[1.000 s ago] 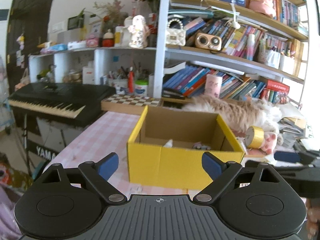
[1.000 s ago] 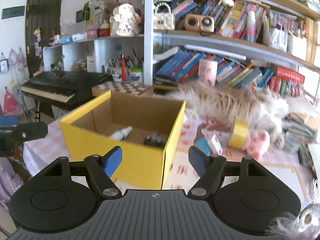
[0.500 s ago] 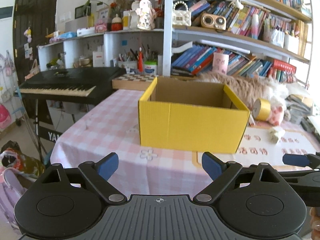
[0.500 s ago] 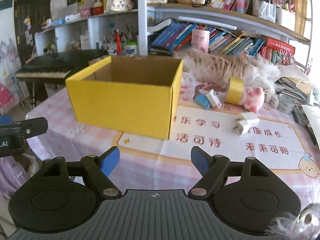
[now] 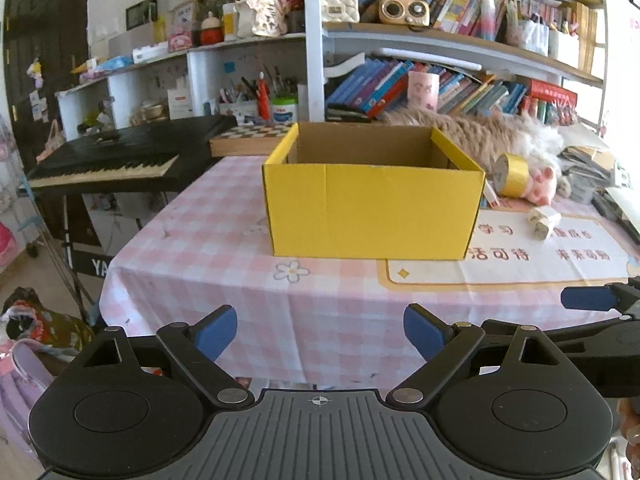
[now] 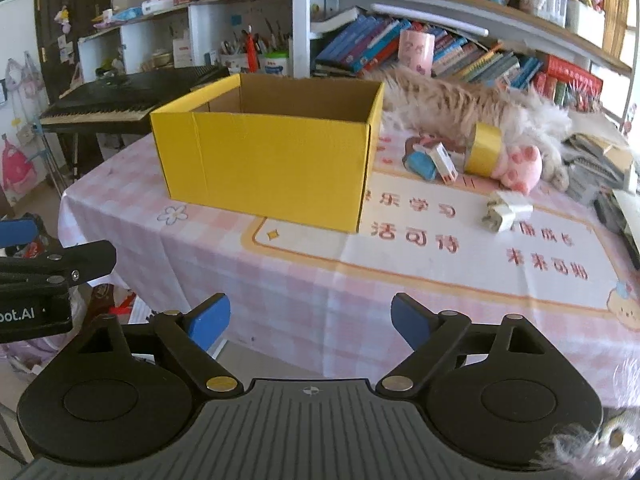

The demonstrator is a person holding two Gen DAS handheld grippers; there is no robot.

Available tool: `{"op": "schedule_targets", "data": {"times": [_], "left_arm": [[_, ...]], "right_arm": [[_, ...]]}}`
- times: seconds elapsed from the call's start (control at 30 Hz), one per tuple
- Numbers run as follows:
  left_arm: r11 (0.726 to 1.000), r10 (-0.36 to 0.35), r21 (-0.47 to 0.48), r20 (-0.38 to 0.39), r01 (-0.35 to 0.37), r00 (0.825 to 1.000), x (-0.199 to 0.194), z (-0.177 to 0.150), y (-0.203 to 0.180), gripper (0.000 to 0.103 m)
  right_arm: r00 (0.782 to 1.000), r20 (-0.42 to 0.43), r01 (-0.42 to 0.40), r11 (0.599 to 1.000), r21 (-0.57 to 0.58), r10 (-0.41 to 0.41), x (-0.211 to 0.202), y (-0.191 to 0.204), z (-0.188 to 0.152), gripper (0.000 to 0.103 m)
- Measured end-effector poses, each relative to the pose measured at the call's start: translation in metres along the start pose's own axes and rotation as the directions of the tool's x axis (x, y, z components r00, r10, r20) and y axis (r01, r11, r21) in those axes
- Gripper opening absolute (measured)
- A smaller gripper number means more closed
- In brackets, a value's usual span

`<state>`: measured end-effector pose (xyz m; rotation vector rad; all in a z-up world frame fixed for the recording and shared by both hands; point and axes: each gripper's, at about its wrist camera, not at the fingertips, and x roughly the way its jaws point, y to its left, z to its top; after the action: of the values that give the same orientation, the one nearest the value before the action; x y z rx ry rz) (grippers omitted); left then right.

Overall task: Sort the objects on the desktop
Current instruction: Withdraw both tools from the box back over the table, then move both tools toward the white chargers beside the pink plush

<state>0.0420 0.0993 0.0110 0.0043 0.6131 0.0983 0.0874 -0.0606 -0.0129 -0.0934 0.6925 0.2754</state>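
An open yellow cardboard box [image 5: 372,210] [image 6: 266,160] stands on the pink checked tablecloth [image 5: 208,280]; its contents are hidden from this height. Right of it lie a gold tape roll [image 6: 484,149] [image 5: 508,174], a blue and white small box pile [image 6: 430,160] and a white charger [image 6: 508,210] [image 5: 542,220]. My left gripper [image 5: 320,330] is open and empty, in front of the table's near edge. My right gripper [image 6: 310,320] is open and empty, also off the near edge.
A fluffy cat [image 6: 460,100] lies behind the objects, its pink paw [image 6: 520,168] beside the tape. A black keyboard [image 5: 120,160] stands left of the table. Bookshelves [image 5: 440,40] fill the back. Papers [image 6: 600,164] lie at the right.
Both grippers have pulled back and down from above the box to beyond the table's near edge. Both stay open and empty.
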Motion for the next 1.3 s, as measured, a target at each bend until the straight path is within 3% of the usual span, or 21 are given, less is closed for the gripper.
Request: {"op": "schedule_targets", "data": {"times": [0.6, 1.3], "left_arm": [[0.994, -0.103, 0.033, -0.064, 0.105, 0.993, 0.007, -0.005, -0.011, 0.093], [0.963, -0.236, 0.103, -0.109, 0.248, 0.966, 0.026, 0.001, -0.048, 0.093]], "right_arm": [[0.998, -0.042, 0.052, 0.998, 0.028, -0.051, -0.014, -0.007, -0.014, 0.09], [0.978, -0.094, 0.194, 0.977, 0.088, -0.185, -0.022, -0.038, -0.026, 0.09]]}}
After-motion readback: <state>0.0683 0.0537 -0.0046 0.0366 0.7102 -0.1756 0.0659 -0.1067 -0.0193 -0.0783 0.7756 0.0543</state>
